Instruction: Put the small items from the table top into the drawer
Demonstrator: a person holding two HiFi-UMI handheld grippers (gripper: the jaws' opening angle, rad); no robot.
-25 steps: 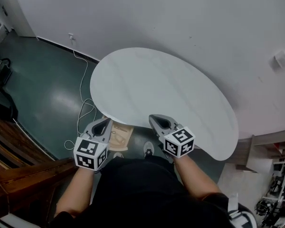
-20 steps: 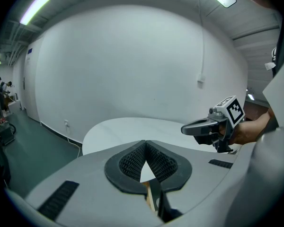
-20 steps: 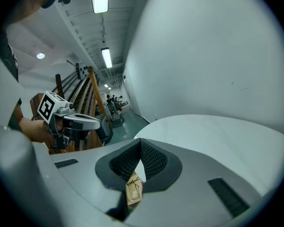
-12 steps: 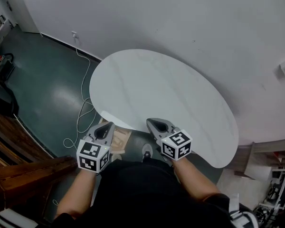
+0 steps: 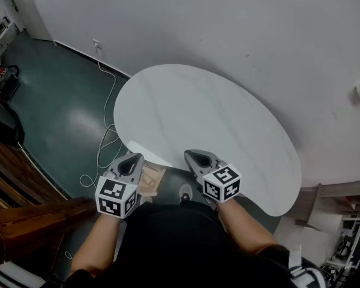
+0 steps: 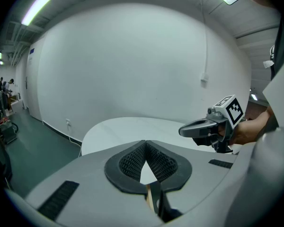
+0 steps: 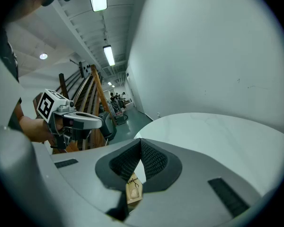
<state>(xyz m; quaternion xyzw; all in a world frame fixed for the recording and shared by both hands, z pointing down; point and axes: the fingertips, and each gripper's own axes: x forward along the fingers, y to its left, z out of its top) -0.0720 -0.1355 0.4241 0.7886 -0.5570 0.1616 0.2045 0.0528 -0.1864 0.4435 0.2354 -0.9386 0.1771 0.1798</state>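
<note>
At the near edge of the white worktop (image 5: 210,116), the left gripper (image 5: 134,157) and right gripper (image 5: 191,154) hover with fingers clenched empty, the open wooden drawer (image 5: 150,179) just beneath that edge.

Left gripper (image 5: 131,160) and right gripper (image 5: 194,156) sit side by side, angled slightly downward, jaws closed (tips touching).

Open table top (image 5: 198,119), wall (image 5: 228,23) behind

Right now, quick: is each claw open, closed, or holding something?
Left claw: closed, holding nothing.
Right claw: closed, holding nothing.
</note>
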